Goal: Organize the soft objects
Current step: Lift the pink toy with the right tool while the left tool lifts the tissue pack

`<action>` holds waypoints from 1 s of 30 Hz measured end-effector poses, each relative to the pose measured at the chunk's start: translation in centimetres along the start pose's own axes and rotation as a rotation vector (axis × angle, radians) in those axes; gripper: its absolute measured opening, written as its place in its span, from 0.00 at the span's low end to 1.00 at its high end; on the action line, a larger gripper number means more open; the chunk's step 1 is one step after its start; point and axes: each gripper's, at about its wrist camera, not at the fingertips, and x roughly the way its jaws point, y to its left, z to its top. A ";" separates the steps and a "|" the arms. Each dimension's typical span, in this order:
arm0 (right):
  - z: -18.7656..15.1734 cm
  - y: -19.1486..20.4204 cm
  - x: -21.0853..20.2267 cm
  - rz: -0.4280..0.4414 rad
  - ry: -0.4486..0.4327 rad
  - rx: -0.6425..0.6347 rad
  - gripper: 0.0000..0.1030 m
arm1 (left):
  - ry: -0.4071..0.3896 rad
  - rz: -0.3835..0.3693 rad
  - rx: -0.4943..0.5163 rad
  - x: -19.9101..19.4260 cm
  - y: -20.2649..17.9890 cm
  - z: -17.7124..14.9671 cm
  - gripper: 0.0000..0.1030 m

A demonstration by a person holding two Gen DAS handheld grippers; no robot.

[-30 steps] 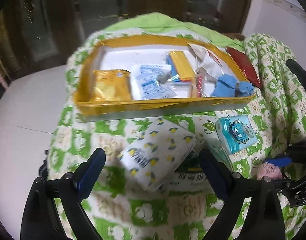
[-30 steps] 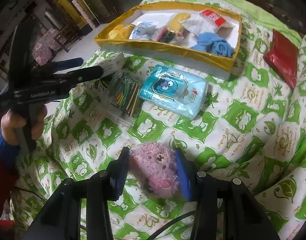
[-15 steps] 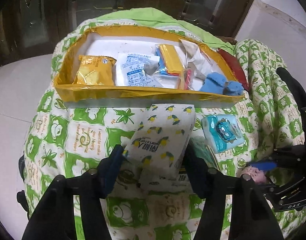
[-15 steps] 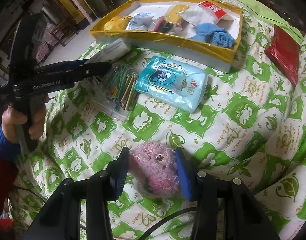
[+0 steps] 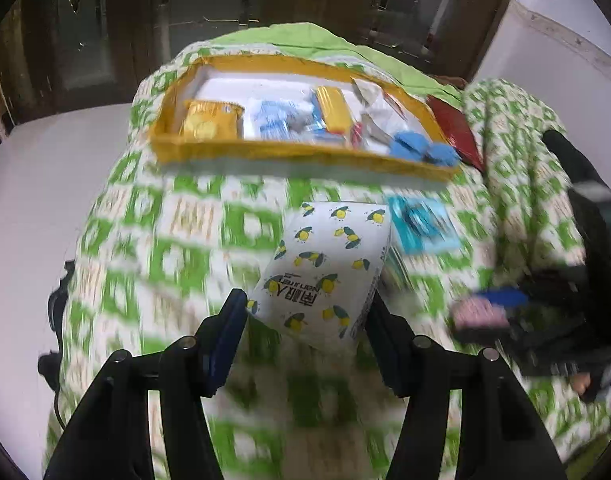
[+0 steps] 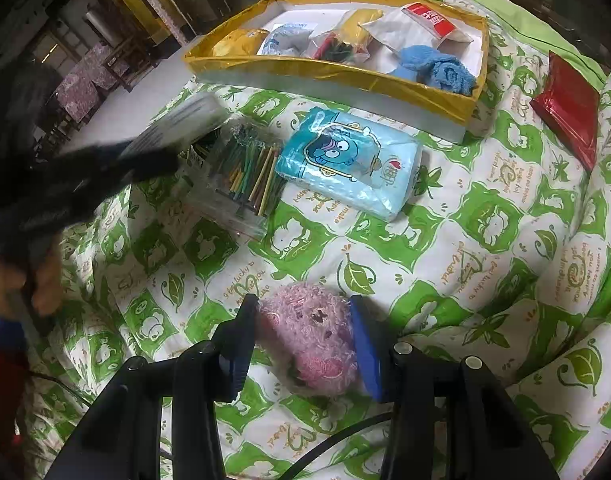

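Your left gripper (image 5: 305, 320) is squeezing a white soft pack with little yellow lemons printed on it (image 5: 325, 268). Its two fingers press on the pack's near end, one on each side. The pack is lifted off the green and white quilt with leaf pictures (image 6: 485, 248), and its far end points toward the yellow tray with the white floor (image 5: 289, 156). The left wrist picture is blurry around the pack.

Your right gripper (image 6: 301, 340) is squeezing a fluffy pink plush toy (image 6: 309, 336). One finger is on each side of the toy, and the toy sits low, right at the quilt. I cannot tell if it touches the quilt or is a bit above it.

The yellow tray is at the far side of the quilt. Inside it you can see a rolled blue fuzzy cloth (image 6: 441, 68) in the right corner, a yellow snack bag (image 5: 209, 120) on the left, and a white bag with a red label (image 6: 421, 24) near the back.

Just in front of the tray lies a light blue tissue pack with a cartoon face (image 6: 349, 164). Beside it, on the left in the right wrist view, is a clear bag of thin coloured sticks (image 6: 241, 176). A shiny red flat packet (image 6: 569, 108) lies well apart on the right side of the quilt.
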 end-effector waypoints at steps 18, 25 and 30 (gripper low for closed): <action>-0.4 0.6 0.4 -0.010 0.007 -0.006 0.47 | 0.078 0.040 0.042 2.5 -1.0 -2.3 0.79; -0.3 0.7 0.6 -0.015 0.008 -0.004 0.47 | 0.061 0.044 0.072 2.5 -1.8 -2.2 0.60; -0.3 0.7 0.6 -0.014 0.000 0.002 0.47 | 0.043 0.041 0.072 2.2 -2.0 -2.3 0.58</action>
